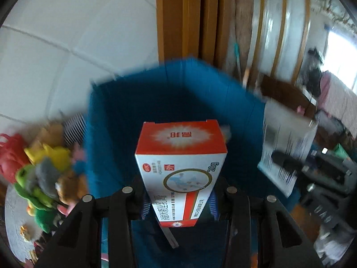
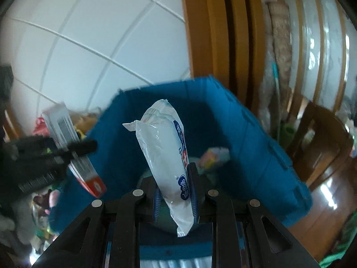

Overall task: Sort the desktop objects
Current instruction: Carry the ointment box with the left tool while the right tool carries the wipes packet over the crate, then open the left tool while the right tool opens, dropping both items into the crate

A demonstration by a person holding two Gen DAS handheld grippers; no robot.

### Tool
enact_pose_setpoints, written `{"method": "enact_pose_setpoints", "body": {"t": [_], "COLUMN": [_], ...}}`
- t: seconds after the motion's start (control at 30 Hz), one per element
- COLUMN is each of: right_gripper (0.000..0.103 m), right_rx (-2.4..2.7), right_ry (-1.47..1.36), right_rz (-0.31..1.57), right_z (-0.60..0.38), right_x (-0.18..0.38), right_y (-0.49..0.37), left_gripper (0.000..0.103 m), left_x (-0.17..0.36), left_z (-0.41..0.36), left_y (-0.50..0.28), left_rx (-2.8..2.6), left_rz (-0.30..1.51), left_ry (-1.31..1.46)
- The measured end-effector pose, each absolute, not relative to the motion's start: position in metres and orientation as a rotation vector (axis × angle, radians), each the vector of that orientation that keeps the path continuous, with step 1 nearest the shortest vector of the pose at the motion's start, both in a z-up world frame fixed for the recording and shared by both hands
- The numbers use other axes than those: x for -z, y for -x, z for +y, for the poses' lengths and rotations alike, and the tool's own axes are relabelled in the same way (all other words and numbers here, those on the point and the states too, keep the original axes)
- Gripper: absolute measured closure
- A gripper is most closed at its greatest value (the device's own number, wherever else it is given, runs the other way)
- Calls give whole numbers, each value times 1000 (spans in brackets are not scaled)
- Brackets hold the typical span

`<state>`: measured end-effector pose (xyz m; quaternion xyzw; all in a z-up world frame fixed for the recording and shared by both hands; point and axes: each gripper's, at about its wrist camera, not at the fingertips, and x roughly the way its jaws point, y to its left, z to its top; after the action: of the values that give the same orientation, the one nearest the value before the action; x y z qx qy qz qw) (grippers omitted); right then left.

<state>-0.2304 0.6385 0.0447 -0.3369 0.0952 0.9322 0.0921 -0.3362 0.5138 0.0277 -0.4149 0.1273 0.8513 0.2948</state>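
Gripping a medicine box (image 1: 180, 169), the left hand-held gripper (image 1: 178, 197) hangs over the blue bin (image 1: 125, 111).

White tiled wall (image 2: 89, 33), wooden door frame (image 2: 212, 33)

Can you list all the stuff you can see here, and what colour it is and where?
box: one, white and orange-red, held over the bin by the left gripper.
packet: one, white plastic with blue print, held over the bin by the right gripper.
bin: one, blue, open, below both held things.
toys: a pile, yellow, green, red, grey, left of the bin.
door frame: brown wood, behind the bin.
left gripper: black, shut on the box.
right gripper: black, shut on the packet.
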Motion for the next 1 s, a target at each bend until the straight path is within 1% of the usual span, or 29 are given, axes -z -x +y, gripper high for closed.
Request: {"method": "enact_pose_setpoints", "body": {"t": [0.07, 0.13, 0.27, 0.47, 0.53, 0.57, 0.6, 0.63, 0.67, 0.7, 0.8, 0.87, 0.93, 1.0], "right_gripper": [82, 82, 82, 82, 81, 79, 67, 56, 30, 14, 13, 13, 10, 3], "right_rx": [-2716, -2688, -2646, -2581, -2558, -2547, -2536, -2523, -2519, -2520, -2522, -2535, -2543, -2553], "right_ry": [1080, 1116, 1164, 1235, 1257, 1269, 1280, 1274, 1261, 1249, 1223, 1211, 1192, 1167], "right_rz": [282, 273, 254, 226, 216, 211, 207, 199, 190, 180, 136, 147, 158, 155], "right_z": [648, 652, 658, 667, 670, 672, 674, 674, 675, 675, 671, 669, 668, 665], "right_x": [-28, -21, -12, 1, 5, 8, 10, 10, 8, 7, 3, 0, -2, -6], "right_y": [246, 253, 264, 281, 286, 289, 291, 291, 291, 291, 285, 282, 277, 269], "left_gripper": [62, 62, 62, 62, 60, 50, 31, 23, 18, 18, 18, 18, 18, 18], "left_x": [-5, 4, 0, 1, 3, 5, 6, 7, 6, 4, -1, -6, -12, -19], "left_z": [523, 528, 530, 525, 526, 528, 530, 531, 531, 531, 528, 525, 519, 511], "left_y": [350, 358, 359, 364, 365, 367, 367, 367, 365, 362, 354, 349, 342, 334], "left_rx": [-2232, -2206, -2236, -2231, -2207, -2189, -2179, -2181, -2189, -2197, -2222, -2246, -2281, -2319], "left_rz": [365, 371, 427, 396, 381, 372, 369, 370, 371, 371, 373, 378, 390, 387], "left_ry": [1205, 1270, 1273, 1306, 1326, 1341, 1355, 1359, 1347, 1329, 1298, 1274, 1236, 1191]}}
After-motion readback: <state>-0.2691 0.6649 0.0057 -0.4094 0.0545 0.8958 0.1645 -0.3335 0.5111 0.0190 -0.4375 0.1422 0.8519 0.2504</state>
